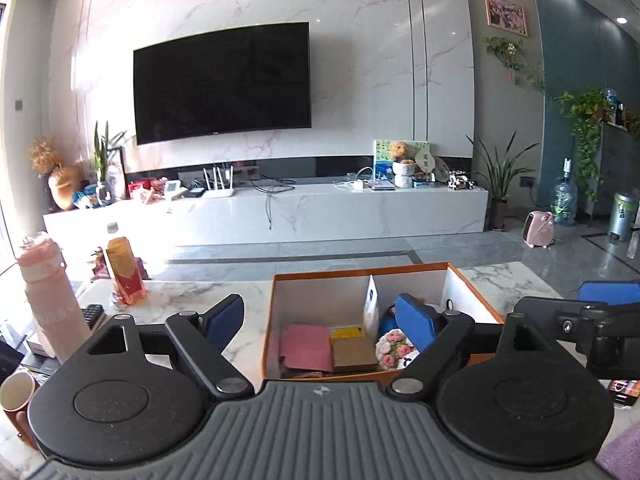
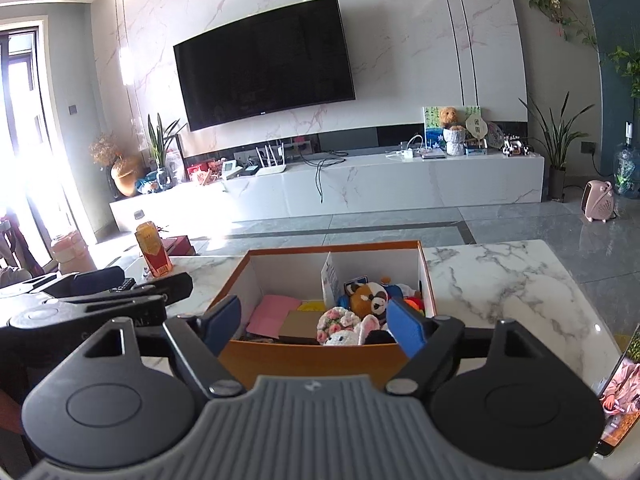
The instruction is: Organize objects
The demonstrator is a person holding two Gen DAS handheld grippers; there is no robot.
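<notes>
An orange box (image 1: 362, 273) (image 2: 308, 356) with a white divider stands on the marble table. Its left part holds a pink pad (image 1: 307, 346) (image 2: 274, 316) and a brown card box (image 1: 354, 354). Its right part holds plush toys, among them a flowered one (image 1: 394, 348) (image 2: 340, 320) and a brown bear (image 2: 370, 298). My left gripper (image 1: 320, 320) is open and empty, just in front of the box. My right gripper (image 2: 316, 322) is open and empty, above the box's near wall. It shows at the right edge of the left wrist view (image 1: 576, 312).
A pink bottle (image 1: 52, 292), an orange drink bottle (image 1: 124, 272) (image 2: 154, 252), a remote (image 1: 92, 314) and a red mug (image 1: 18, 400) stand left of the box. A phone (image 2: 618, 392) lies at the right. Bare marble table (image 2: 500, 280) lies right of the box.
</notes>
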